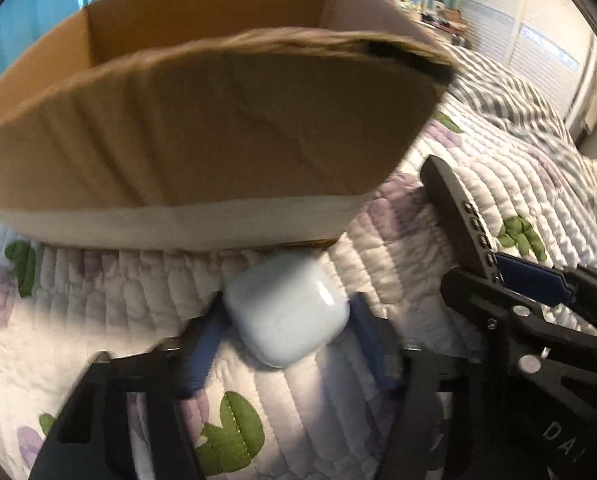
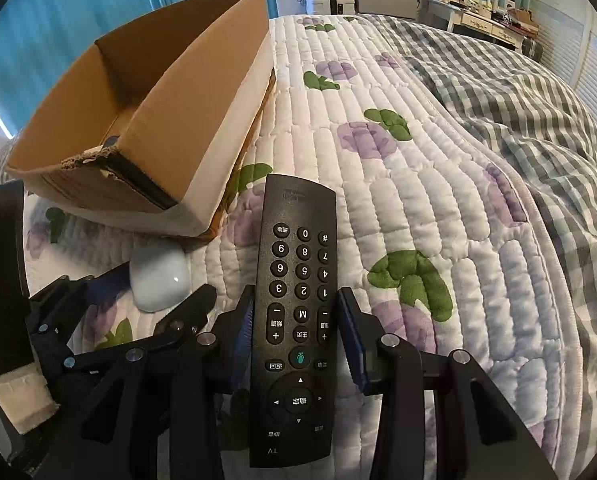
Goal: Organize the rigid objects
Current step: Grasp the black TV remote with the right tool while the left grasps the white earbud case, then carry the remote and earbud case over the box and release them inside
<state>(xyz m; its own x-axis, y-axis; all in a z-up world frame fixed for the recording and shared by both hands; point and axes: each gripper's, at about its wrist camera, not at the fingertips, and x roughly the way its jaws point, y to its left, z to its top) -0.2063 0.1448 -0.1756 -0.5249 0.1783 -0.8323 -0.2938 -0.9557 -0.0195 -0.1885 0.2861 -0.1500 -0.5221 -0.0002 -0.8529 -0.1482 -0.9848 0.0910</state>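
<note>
An open cardboard box (image 2: 146, 120) sits on the bed's quilt (image 2: 418, 208), which is white with purple flowers and green leaves; the box serves as the landmark here. Just in front of its near wall, close to the torn corner with the black tape, a pale blue earbud case (image 1: 286, 312) sits between the blue-padded fingers of the left hand-held gripper (image 1: 286, 324). Both pads look pressed against the case's sides, so the left hand-held gripper appears closed on it, though motion blur softens the contact. The case sits just off the box's base, outside the box.

To the right of the box, the right hand-held gripper (image 2: 298, 316) clamps a black TV remote (image 2: 298, 312) across its middle, one finger on each long edge beside the number keys. The remote points away from the camera, its far end near the box's right front corner, its buttons facing up. In the left wrist view the same remote appears edge-on at the right of the box.

Further right of the box, a grey checked blanket (image 2: 530, 128) lies rumpled over the quilt. Behind the box hang blue curtains (image 2: 78, 12).
</note>
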